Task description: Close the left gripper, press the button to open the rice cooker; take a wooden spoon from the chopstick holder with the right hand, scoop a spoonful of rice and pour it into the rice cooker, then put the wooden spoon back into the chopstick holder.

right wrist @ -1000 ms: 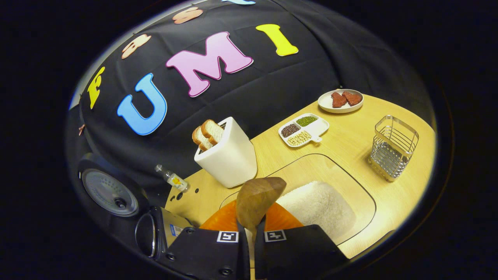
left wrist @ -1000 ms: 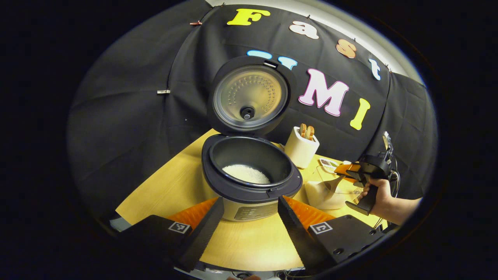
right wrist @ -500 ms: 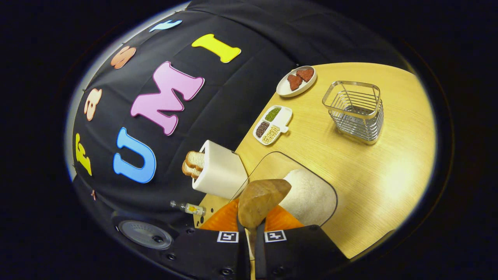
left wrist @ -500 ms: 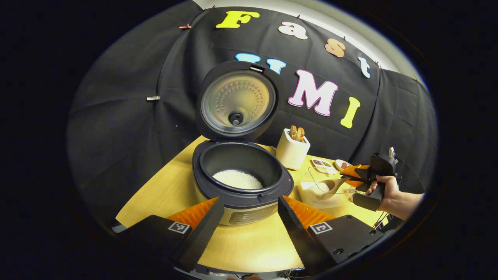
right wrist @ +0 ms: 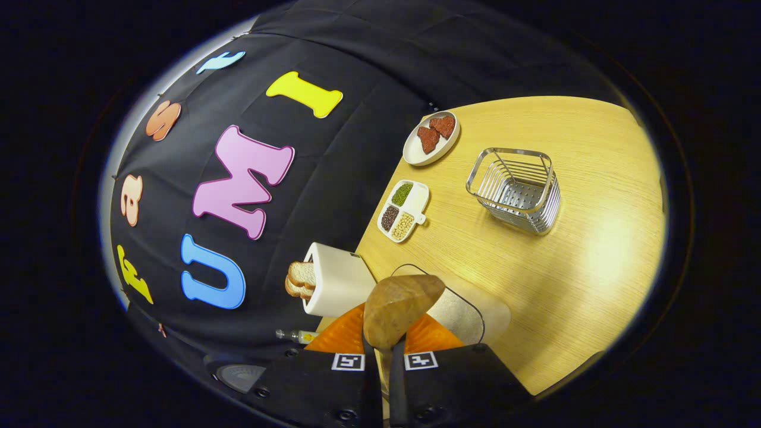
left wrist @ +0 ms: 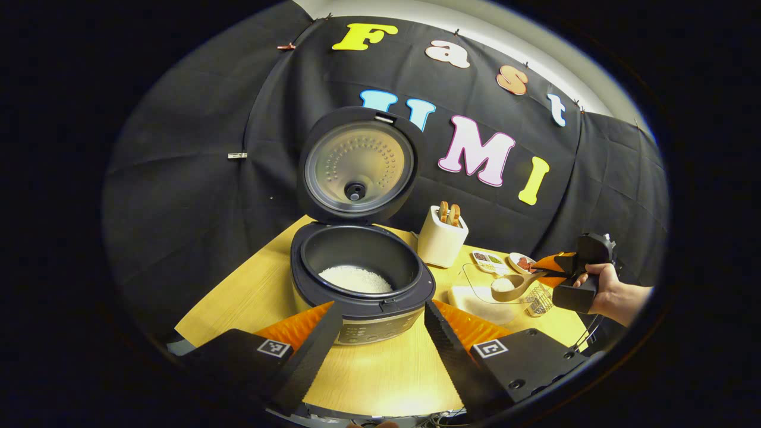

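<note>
The rice cooker stands open with its lid upright and white rice in the pot. My left gripper hovers open just in front of it, holding nothing. In the right gripper view my right gripper is shut on the handle of the wooden spoon. In the left gripper view that spoon carries a small mound of rice above the glass rice tray, and a hand holds the right gripper. The wire chopstick holder stands on the table.
A white toaster with bread slices stands by the wall between cooker and tray. A divided dish of beans and a plate of red pieces lie at the back. A small bottle lies by the toaster.
The right gripper has lifted the spoon out of the rice heap with rice on it and rolled its view. The left gripper has backed a little away from the cooker.
</note>
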Demonstrator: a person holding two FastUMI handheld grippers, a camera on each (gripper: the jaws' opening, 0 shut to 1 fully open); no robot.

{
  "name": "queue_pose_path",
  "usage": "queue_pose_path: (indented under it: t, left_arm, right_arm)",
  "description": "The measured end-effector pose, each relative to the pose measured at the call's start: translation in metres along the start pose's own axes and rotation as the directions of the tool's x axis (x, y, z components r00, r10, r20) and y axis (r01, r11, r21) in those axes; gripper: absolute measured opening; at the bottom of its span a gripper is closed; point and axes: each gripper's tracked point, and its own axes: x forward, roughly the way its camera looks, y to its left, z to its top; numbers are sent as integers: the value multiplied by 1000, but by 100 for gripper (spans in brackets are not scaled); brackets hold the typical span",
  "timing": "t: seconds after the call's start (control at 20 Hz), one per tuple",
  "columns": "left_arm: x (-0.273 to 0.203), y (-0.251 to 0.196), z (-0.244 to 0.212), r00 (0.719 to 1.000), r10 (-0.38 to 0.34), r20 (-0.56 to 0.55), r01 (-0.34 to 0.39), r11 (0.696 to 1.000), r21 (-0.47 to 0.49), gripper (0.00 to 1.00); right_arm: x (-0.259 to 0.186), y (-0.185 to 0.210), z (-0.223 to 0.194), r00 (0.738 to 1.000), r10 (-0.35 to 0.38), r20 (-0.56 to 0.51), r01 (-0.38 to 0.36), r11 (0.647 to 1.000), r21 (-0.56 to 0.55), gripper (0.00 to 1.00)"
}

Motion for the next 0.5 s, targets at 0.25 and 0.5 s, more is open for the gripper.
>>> queue_pose_path:
  t: [0.25,0.5]
  left_arm:
    - [-10,6,6,1000,12,20,-11,1000,-3,96]
    - [-23,19,7,999,28,29,-28,1000,12,96]
  right_arm:
    - [-10,24,-1,999,38,-18,-36,996,83,9]
    - [-21,65,-29,990,116,-83,-104,985,136,9]
